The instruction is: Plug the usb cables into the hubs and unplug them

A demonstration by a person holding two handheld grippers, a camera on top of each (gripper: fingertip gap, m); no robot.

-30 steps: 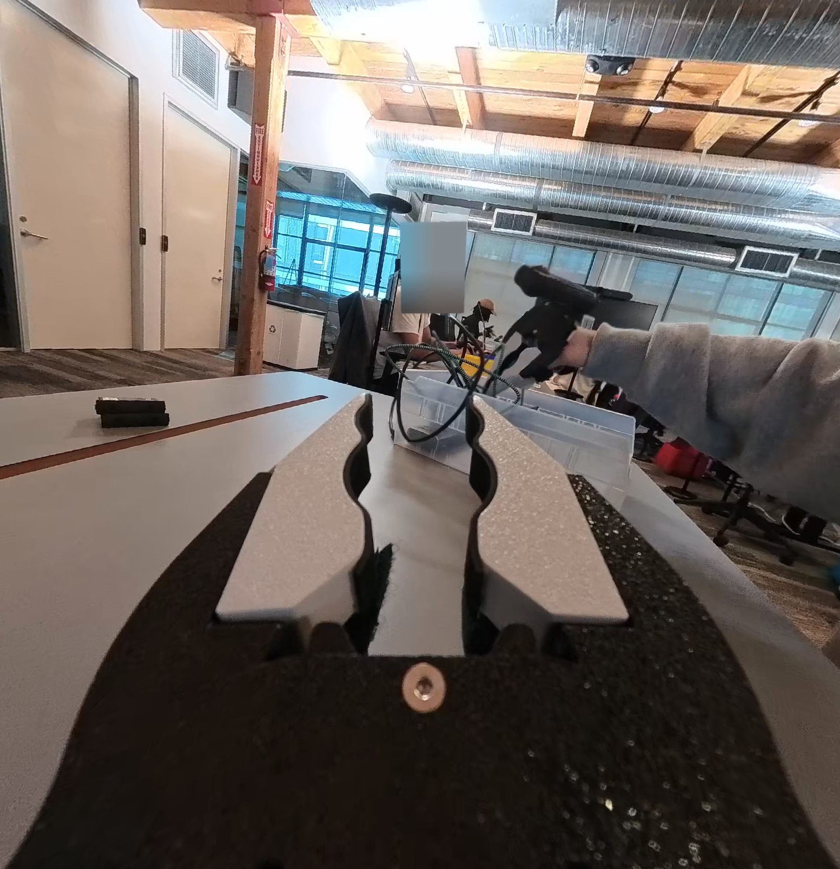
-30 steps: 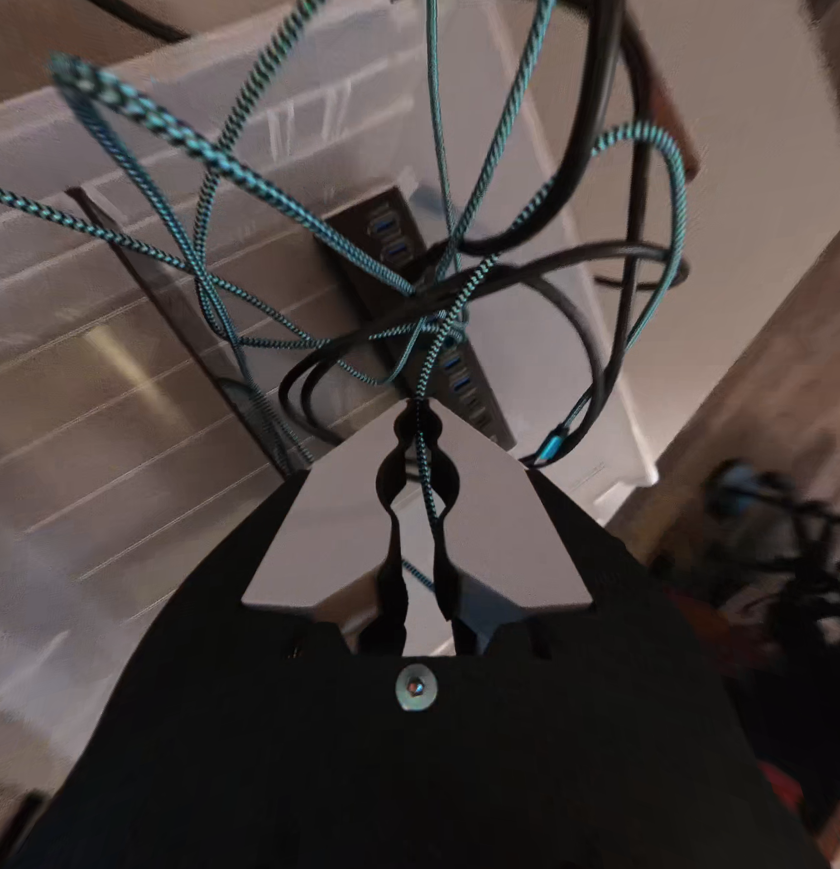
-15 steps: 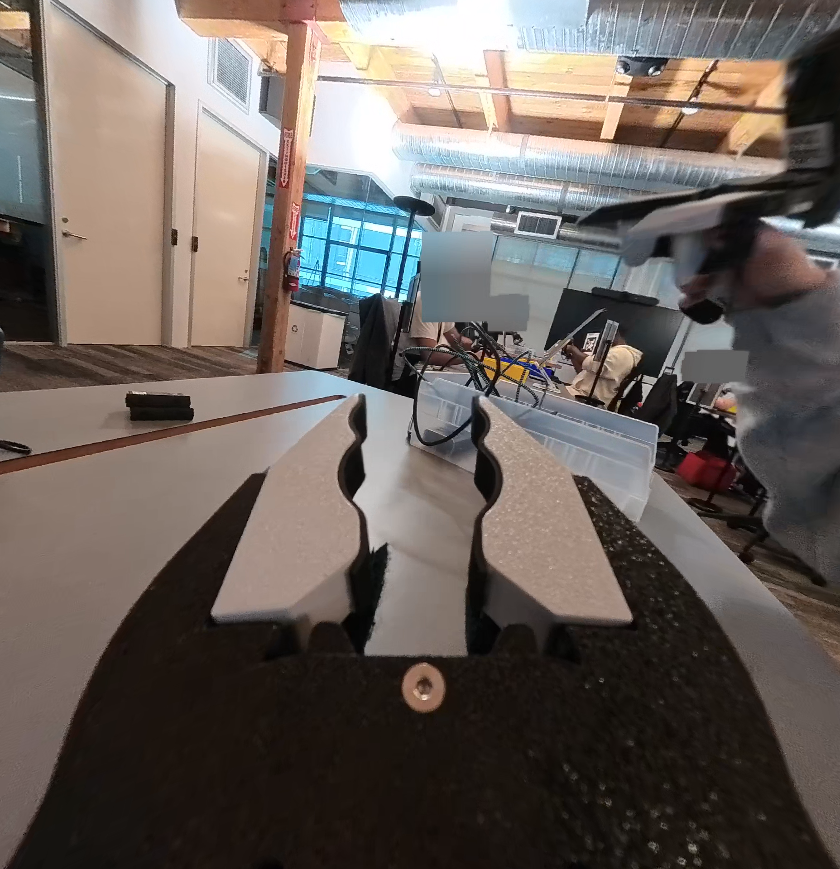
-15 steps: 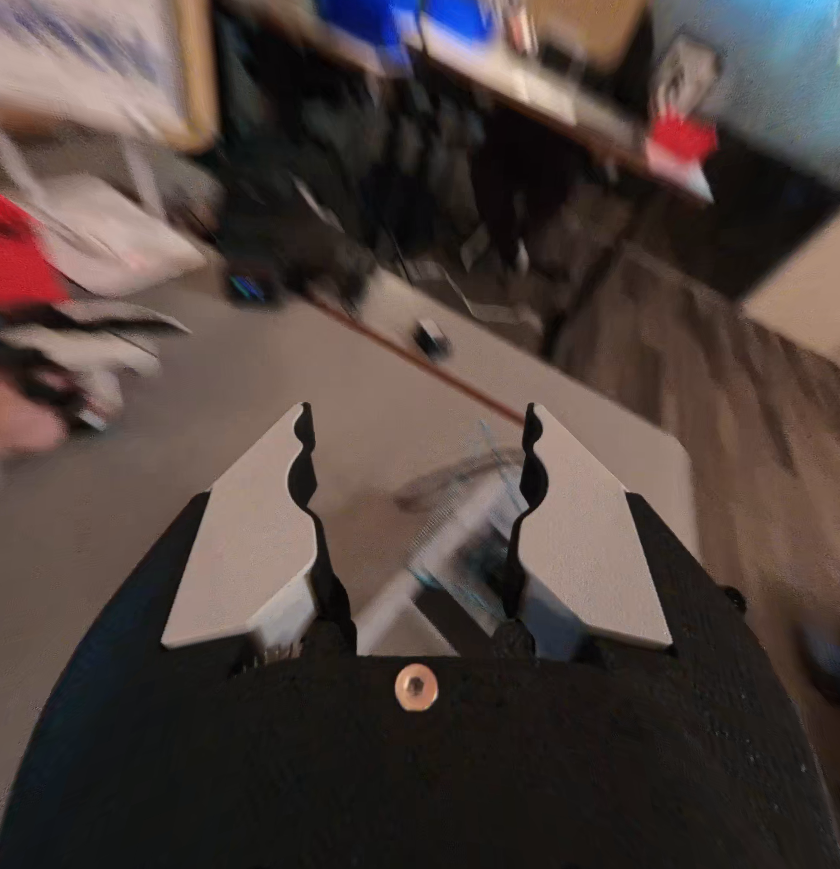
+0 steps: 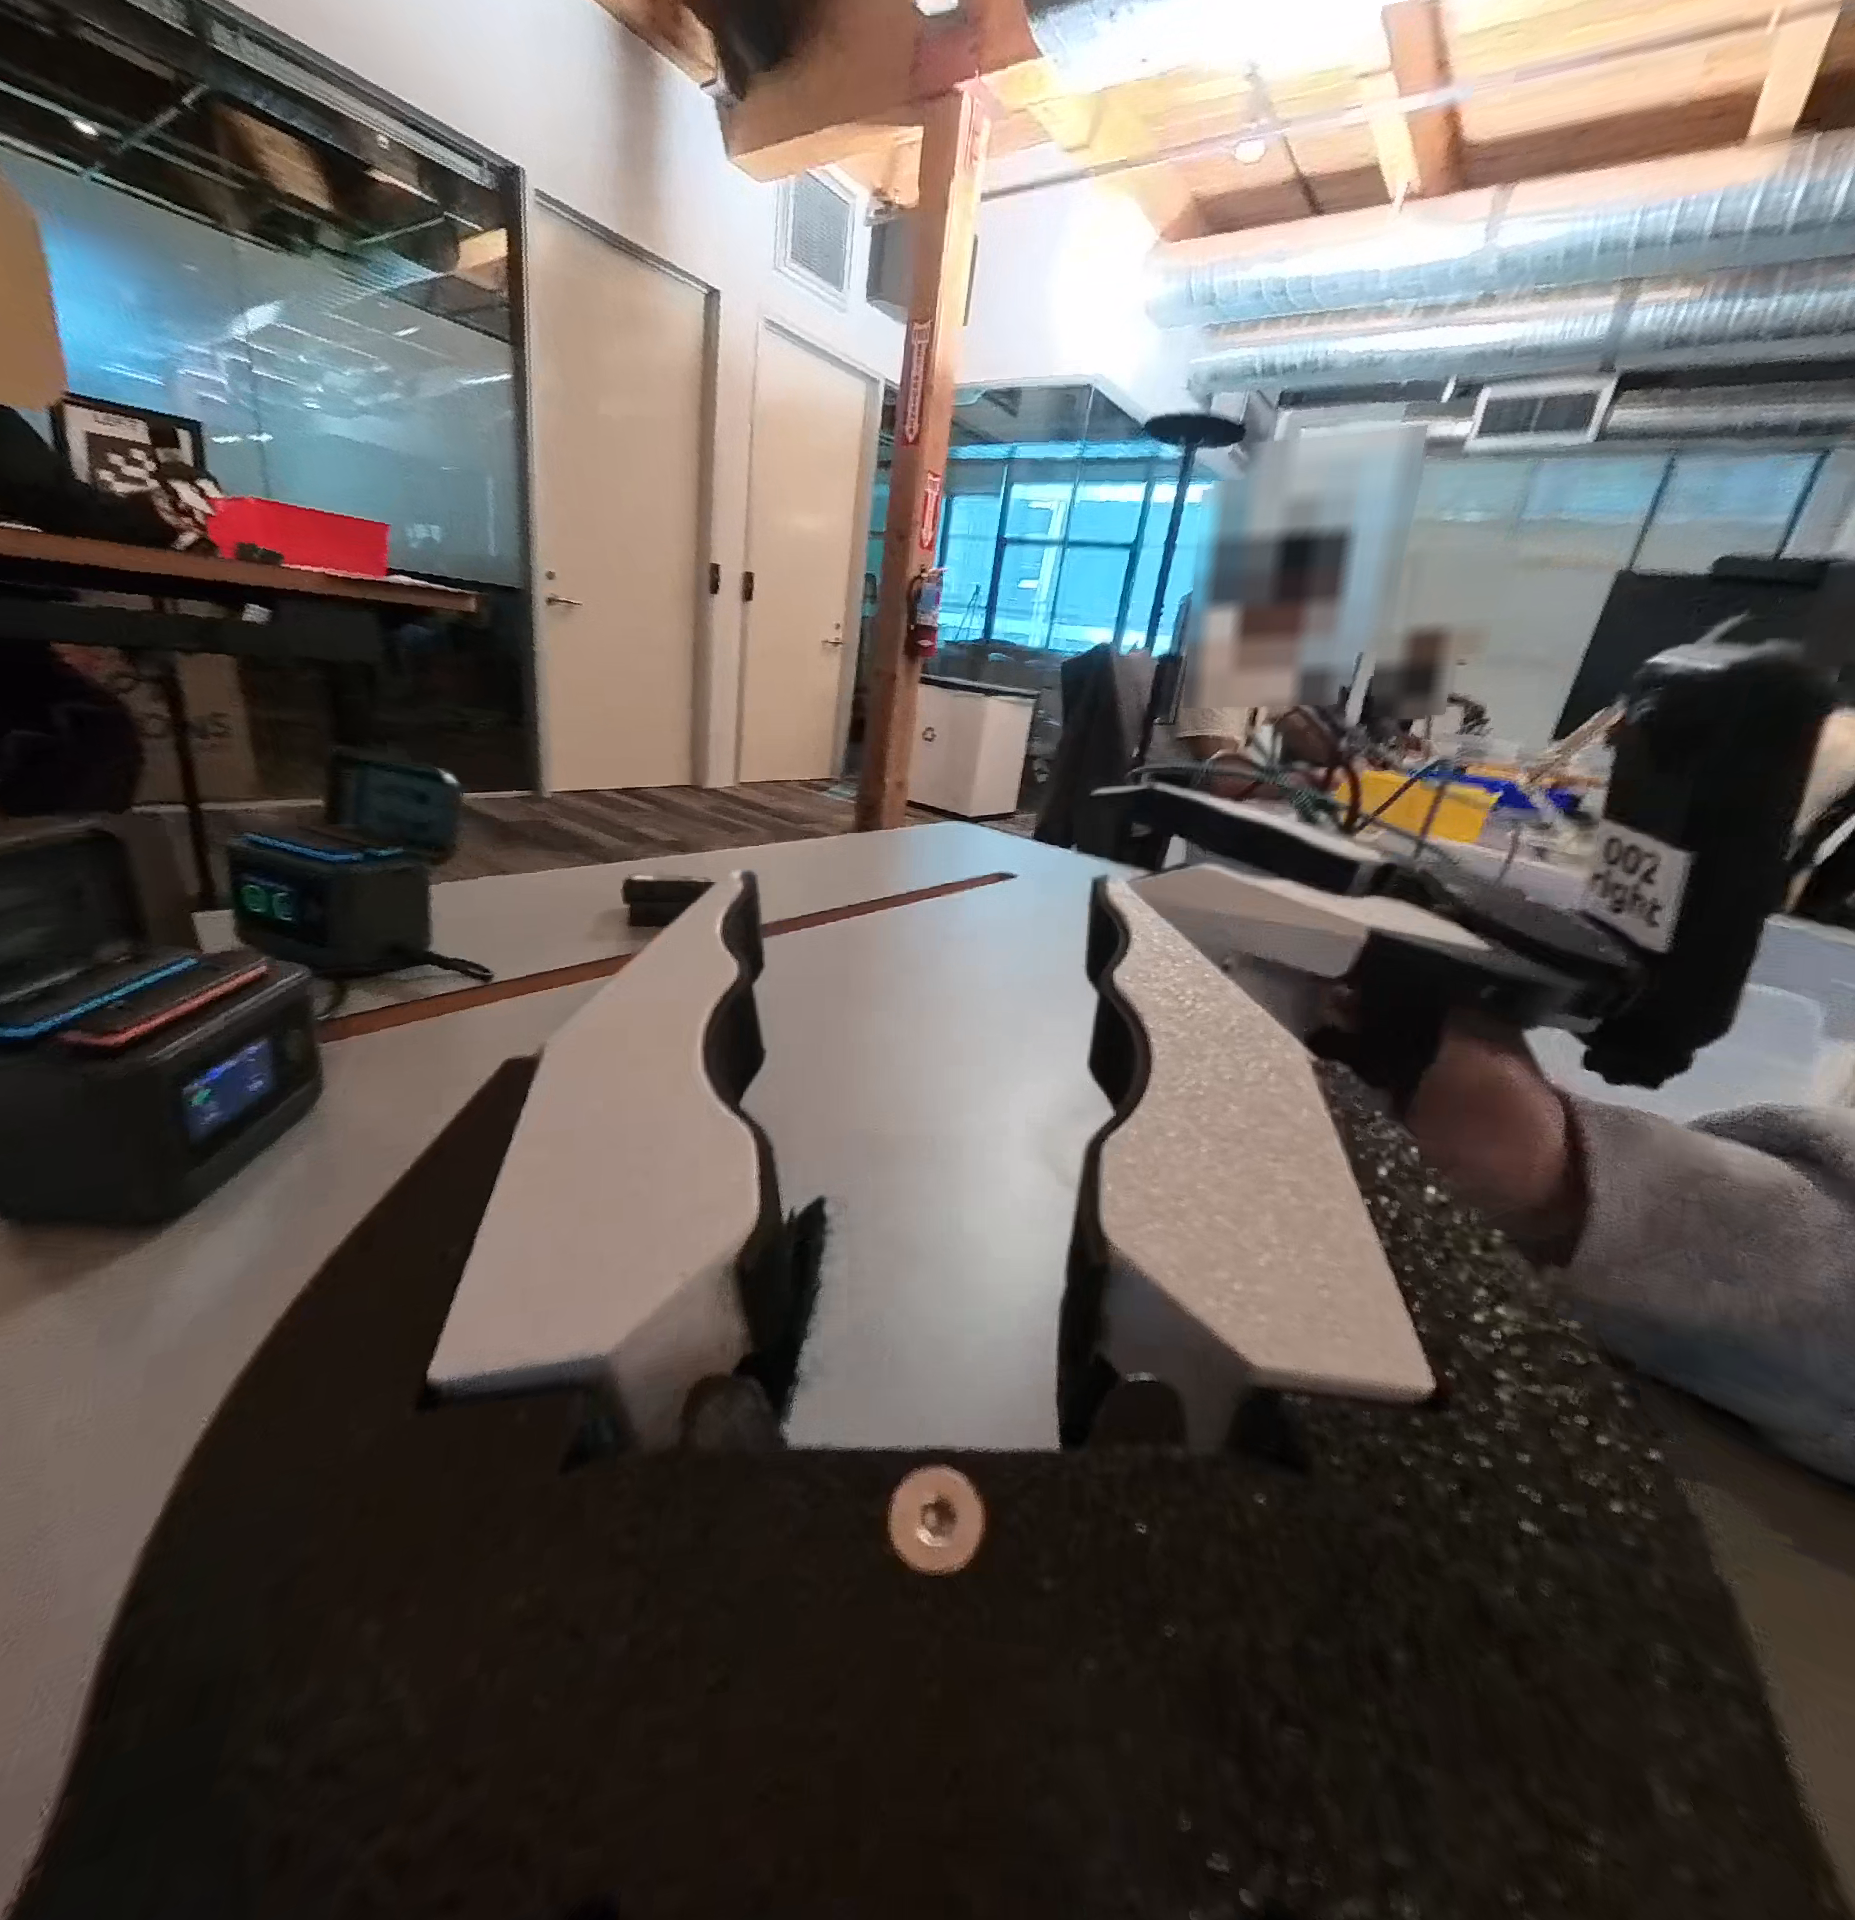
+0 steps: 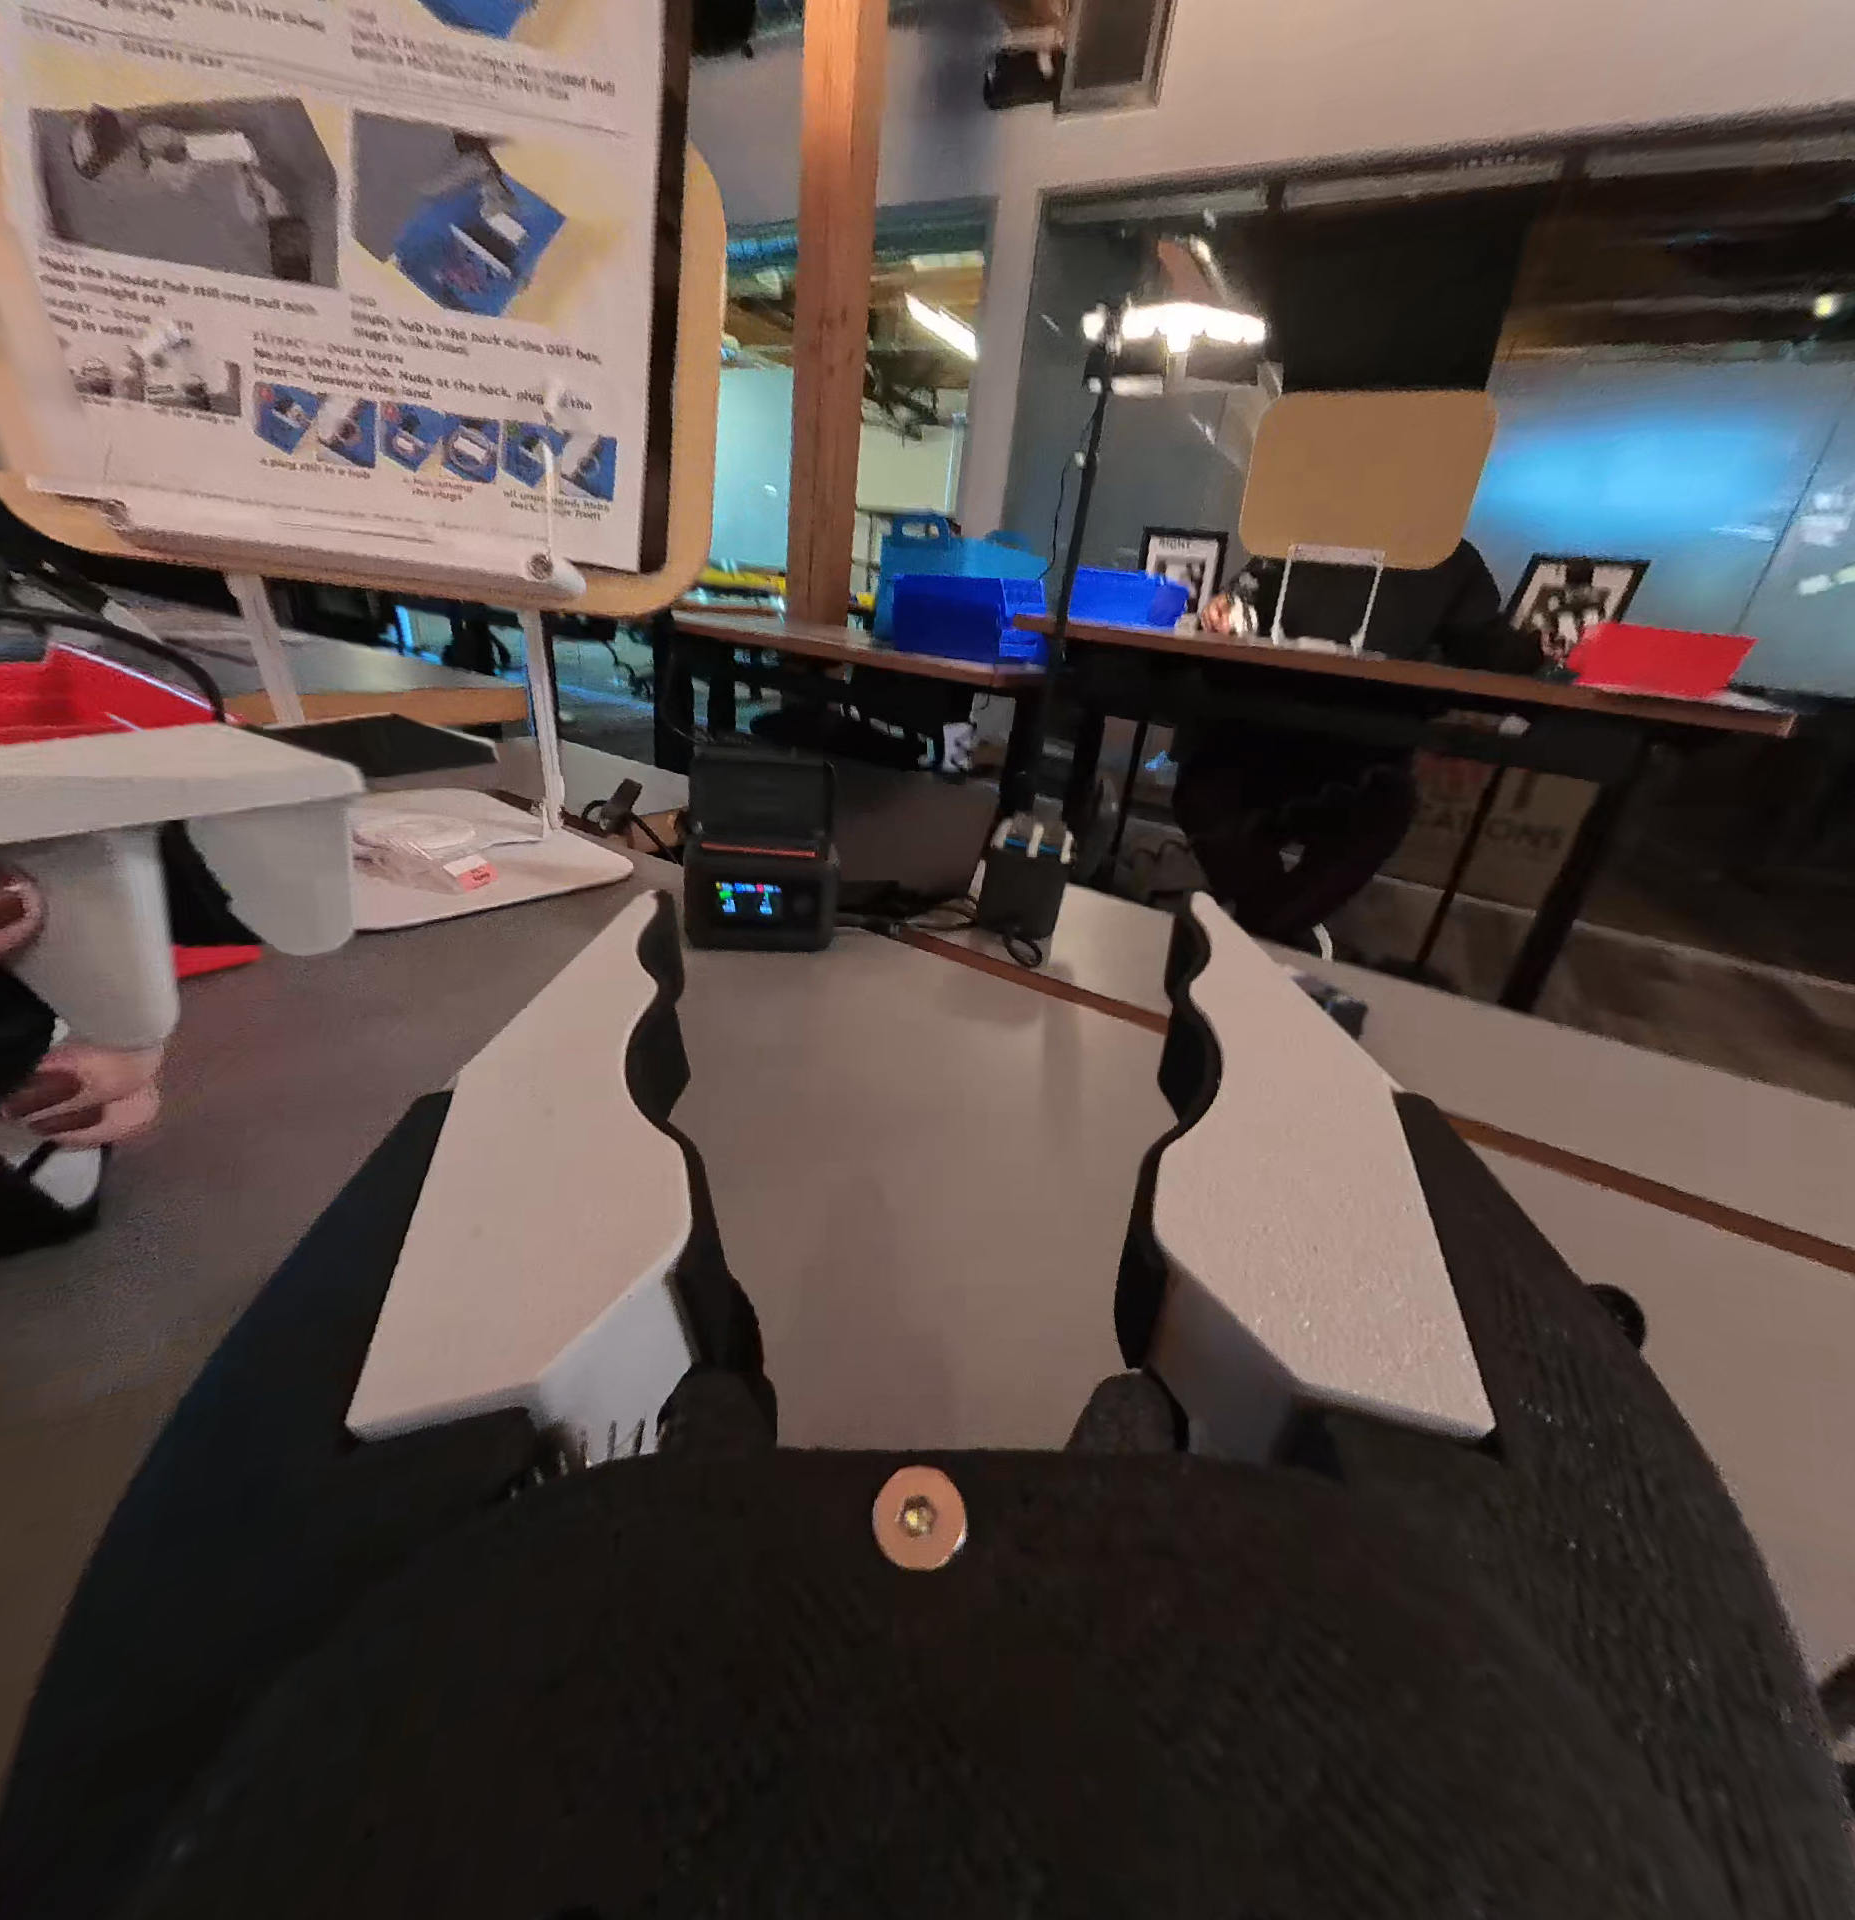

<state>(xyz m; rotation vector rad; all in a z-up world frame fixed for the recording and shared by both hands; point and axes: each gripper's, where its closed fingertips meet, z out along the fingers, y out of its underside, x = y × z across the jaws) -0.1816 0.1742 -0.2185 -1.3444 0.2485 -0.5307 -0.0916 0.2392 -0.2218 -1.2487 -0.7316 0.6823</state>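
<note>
Grey laminate makes up the tabletop [image 5: 902, 1039], and most of it lies bare in front of both tools, crossed by one thin brown seam [image 6: 1525, 1174] that runs slantwise toward the far edge. Along the left edge in the left wrist view stand two dark charger boxes [image 5: 133, 1081] with small lit screens, a black cord trailing from the farther one; a small black block [image 5: 665, 896] sits near the far edge. In the right wrist view, a paper sheet on a white stand [image 6: 331, 260] rises at the far left corner, with another dark charger box [image 6: 762, 873] beside its base.

The left gripper [image 5: 923, 914] hovers low over the open middle, its pale fingers [image 5: 611, 1143] spread well apart with only bare surface between them. The right gripper [image 6: 923, 914] is likewise spread wide, holding and touching nothing. From the left wrist view it shows at the right side, carried by a hand [image 5: 1474, 1122] in a grey sleeve, close beside the left one's right finger.

A clear bin [image 5: 1806, 997] peeks out behind that hand near the right edge; no cables or hubs can be made out in either view.
</note>
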